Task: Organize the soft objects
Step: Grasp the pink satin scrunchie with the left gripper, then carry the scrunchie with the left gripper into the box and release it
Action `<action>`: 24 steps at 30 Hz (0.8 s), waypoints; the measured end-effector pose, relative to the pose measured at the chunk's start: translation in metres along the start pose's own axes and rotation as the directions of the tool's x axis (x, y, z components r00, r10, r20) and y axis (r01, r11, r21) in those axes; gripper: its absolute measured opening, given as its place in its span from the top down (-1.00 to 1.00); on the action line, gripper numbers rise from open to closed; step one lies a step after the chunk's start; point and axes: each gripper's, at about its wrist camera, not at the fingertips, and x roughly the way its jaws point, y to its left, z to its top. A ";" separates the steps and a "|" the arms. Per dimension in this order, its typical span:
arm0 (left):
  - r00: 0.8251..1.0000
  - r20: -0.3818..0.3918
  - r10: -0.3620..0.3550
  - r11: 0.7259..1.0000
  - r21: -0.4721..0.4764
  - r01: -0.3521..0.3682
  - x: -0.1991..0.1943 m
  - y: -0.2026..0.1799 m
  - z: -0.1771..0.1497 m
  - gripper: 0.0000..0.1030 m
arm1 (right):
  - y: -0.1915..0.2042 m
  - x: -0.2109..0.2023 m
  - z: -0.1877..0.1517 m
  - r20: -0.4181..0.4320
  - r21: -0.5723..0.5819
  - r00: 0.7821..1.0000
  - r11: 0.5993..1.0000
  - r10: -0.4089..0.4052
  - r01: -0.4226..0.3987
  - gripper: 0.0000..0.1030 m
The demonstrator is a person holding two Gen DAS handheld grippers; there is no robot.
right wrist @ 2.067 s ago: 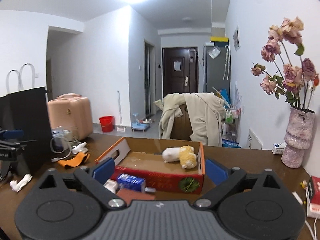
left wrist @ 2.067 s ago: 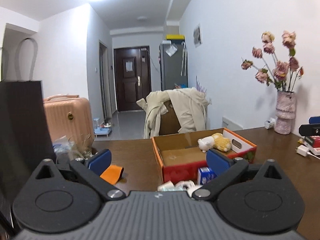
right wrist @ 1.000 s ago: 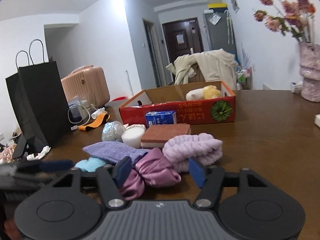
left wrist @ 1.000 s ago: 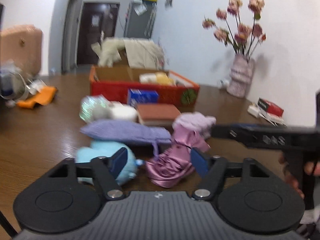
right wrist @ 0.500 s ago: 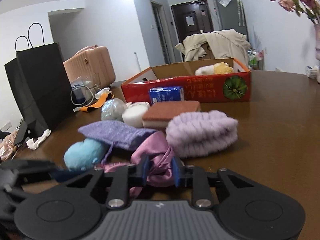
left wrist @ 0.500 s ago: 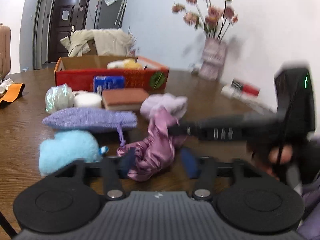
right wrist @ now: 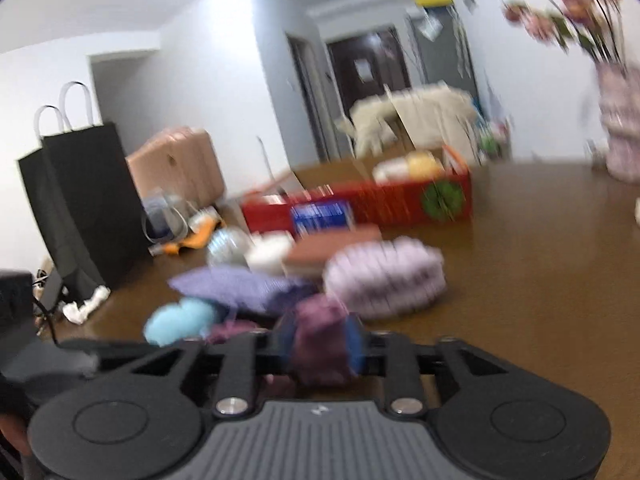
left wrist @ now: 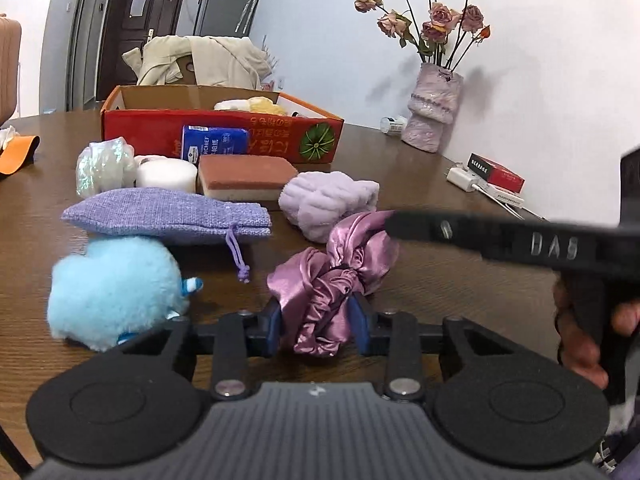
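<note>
On a brown wooden surface, a red cardboard box stands behind a cluster of soft things, with a lilac fluffy headband in front of it and a pale blue plush toy nearer the camera, left of the headband. Nearer than the headband lies a pink satin scrunchie. The left tool has just narrowed, its blue pads pressing the scrunchie's near end, while the right tool, in a blurred view, has just been widening with purple fabric between its pads.

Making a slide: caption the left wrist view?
Left gripper closed on a pink satin scrunchie, red box behind.
</note>
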 end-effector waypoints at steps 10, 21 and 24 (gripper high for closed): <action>1.000 -0.010 -0.009 1.000 -0.020 0.009 -0.004 0.005 -0.003 0.34 | -0.017 0.031 -0.006 -0.094 0.097 0.994 0.994 0.052 -0.043 0.40; 0.991 0.113 -0.077 0.997 0.012 0.076 -0.027 0.008 0.054 0.70 | -0.012 0.015 0.036 -0.021 0.071 0.990 0.988 0.141 -0.139 0.78; 0.984 0.168 -0.062 0.998 0.035 0.057 -0.022 0.024 0.112 0.70 | -0.011 0.029 0.084 0.049 0.001 0.984 0.985 0.172 -0.173 0.78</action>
